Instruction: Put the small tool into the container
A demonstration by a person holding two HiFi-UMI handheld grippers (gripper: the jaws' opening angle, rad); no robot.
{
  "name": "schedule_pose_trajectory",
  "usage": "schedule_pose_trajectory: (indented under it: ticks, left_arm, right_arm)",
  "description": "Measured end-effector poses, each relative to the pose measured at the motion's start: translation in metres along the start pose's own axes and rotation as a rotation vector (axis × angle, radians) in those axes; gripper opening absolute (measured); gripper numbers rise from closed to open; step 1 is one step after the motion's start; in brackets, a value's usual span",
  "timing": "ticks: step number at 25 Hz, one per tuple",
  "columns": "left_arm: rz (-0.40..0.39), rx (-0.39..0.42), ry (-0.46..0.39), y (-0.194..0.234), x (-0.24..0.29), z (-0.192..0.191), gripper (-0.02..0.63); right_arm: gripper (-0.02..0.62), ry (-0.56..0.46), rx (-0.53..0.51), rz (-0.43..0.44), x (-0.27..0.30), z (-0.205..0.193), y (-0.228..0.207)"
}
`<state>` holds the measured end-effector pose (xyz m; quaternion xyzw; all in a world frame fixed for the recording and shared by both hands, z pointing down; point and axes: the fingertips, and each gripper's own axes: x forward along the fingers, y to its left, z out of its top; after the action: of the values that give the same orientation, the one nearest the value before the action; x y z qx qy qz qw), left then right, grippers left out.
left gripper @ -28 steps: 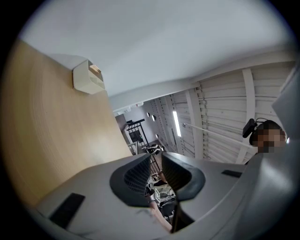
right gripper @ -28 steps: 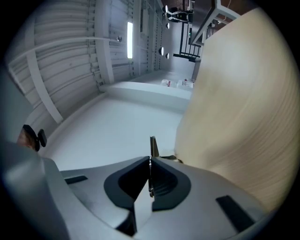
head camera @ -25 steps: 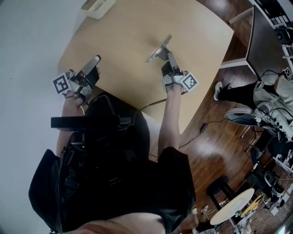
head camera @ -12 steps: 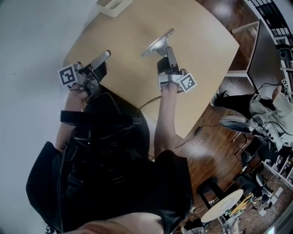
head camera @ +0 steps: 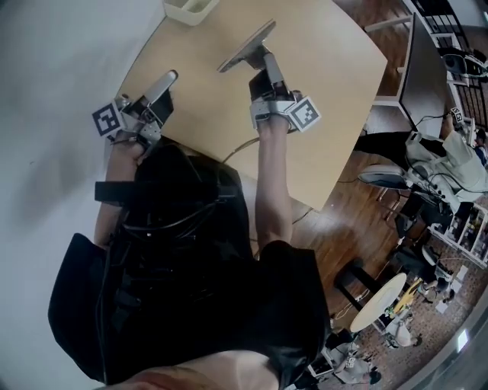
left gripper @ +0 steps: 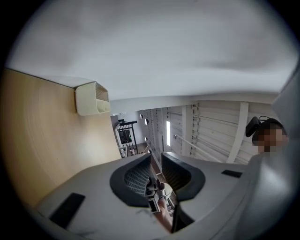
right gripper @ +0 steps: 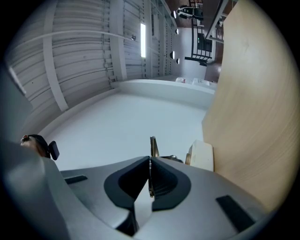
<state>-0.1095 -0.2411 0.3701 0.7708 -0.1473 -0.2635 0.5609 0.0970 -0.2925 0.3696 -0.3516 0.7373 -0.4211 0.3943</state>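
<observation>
A cream open-topped container [head camera: 191,9] stands at the far edge of the wooden table [head camera: 335,84]. The small tool [head camera: 244,47] is a thin flat metal blade. My right gripper [head camera: 256,61] is shut on it and holds it above the table, a short way right of the container. In the right gripper view the blade [right gripper: 153,147] sticks out edge-on from the closed jaws [right gripper: 150,161], with the container [right gripper: 201,157] just to its right. My left gripper [head camera: 168,78] hovers near the table's left edge, open with nothing between its jaws [left gripper: 156,161]. Ahead of it is the container [left gripper: 91,98].
A white wall [head camera: 46,114] runs along the table's left side. Right of the table is a dark desk [head camera: 423,61] and a seated person [head camera: 450,164] on the wooden floor. A cable [head camera: 305,217] hangs off the near table edge.
My right gripper has carried the tool farther across the table, closer to the container. The left gripper has kept its place near the table's left edge.
</observation>
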Motion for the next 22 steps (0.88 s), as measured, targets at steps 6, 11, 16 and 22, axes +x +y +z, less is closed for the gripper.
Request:
schedule_pose_trajectory:
  ticks: [6,11,16,22]
  left_arm:
    - [-0.022,-0.061,0.043,0.030,-0.012,-0.009,0.060]
    - [-0.009,-0.105,0.019,0.040,-0.018,-0.012,0.060]
    - [0.022,-0.087,-0.011,0.045,-0.018,-0.003,0.060]
    - [0.103,-0.019,-0.064,0.047,-0.021,0.013,0.058]
  right_arm:
    - [-0.015,0.002,-0.077,-0.035,0.010,-0.023,-0.010]
    - [-0.015,0.038,-0.116,-0.069,0.034,-0.029,-0.013]
    - [-0.014,0.075,-0.185,-0.046,0.067,-0.025,-0.015]
    - [-0.014,0.121,-0.236,-0.013,0.116,-0.017,-0.049]
